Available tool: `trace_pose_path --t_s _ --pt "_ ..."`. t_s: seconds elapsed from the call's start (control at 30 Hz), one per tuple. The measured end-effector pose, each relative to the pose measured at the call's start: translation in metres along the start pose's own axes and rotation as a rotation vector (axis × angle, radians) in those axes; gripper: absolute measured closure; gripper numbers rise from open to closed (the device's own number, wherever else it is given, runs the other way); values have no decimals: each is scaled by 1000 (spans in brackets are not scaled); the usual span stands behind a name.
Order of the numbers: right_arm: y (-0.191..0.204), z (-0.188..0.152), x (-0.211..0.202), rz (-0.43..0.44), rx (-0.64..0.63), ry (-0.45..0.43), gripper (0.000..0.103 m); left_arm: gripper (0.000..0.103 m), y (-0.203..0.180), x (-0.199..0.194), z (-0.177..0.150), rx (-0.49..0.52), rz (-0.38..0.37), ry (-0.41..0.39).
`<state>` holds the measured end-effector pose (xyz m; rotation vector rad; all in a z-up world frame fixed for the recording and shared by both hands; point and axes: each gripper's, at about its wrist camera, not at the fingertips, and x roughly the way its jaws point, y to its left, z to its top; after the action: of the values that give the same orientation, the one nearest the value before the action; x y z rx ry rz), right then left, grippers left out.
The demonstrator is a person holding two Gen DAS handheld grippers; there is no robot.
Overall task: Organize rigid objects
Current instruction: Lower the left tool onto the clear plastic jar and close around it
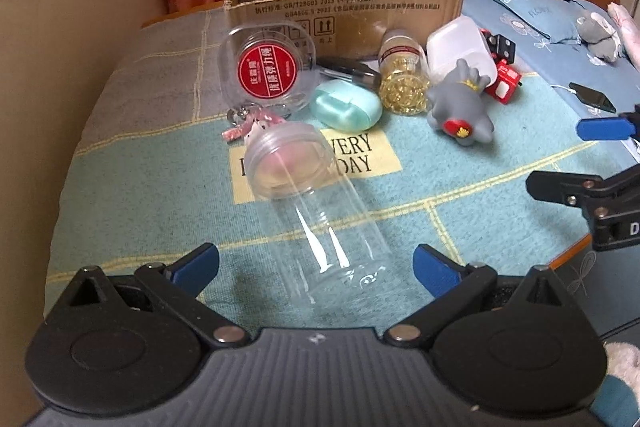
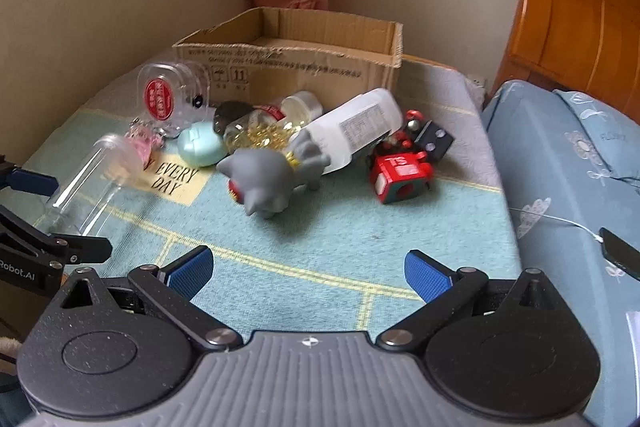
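A clear plastic jar [image 1: 320,211] lies on its side on the blanket, its base between the open fingers of my left gripper [image 1: 316,265], untouched; it also shows in the right wrist view [image 2: 86,183]. Behind it lie a clear tub with a red label [image 1: 267,67], a mint case [image 1: 346,105], a bottle of gold beads [image 1: 402,75], a white bottle [image 1: 460,49], a grey toy figure [image 1: 460,107] and a red toy [image 1: 502,83]. My right gripper [image 2: 308,273] is open and empty, short of the grey figure [image 2: 268,179].
An open cardboard box [image 1: 344,11] stands at the back against the wall; it also shows in the right wrist view [image 2: 296,63]. A blue bedspread [image 2: 560,167] with a phone [image 1: 592,97] lies to the right. A wooden headboard [image 2: 576,19] is behind. A pink keychain [image 1: 244,127] lies by the jar.
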<state>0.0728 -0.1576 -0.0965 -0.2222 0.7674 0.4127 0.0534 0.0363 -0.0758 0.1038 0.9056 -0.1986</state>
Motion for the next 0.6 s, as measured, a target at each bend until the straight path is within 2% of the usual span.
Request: trace_pose_path --t_s 0.17,0.37,0.5,0.6 --pt "5 0 8 22 -31 14 0 1 2 -3 -4 45 -38 -3" --pt "5 -2 13 23 -52 28 0 1 13 -11 -9 95 -18 9" --pt "2 -3 15 24 -52 35 0 1 21 -17 -17 96 21 28" --pt "0 -3 18 34 -47 40 0 1 30 -20 -17 56 67 2"
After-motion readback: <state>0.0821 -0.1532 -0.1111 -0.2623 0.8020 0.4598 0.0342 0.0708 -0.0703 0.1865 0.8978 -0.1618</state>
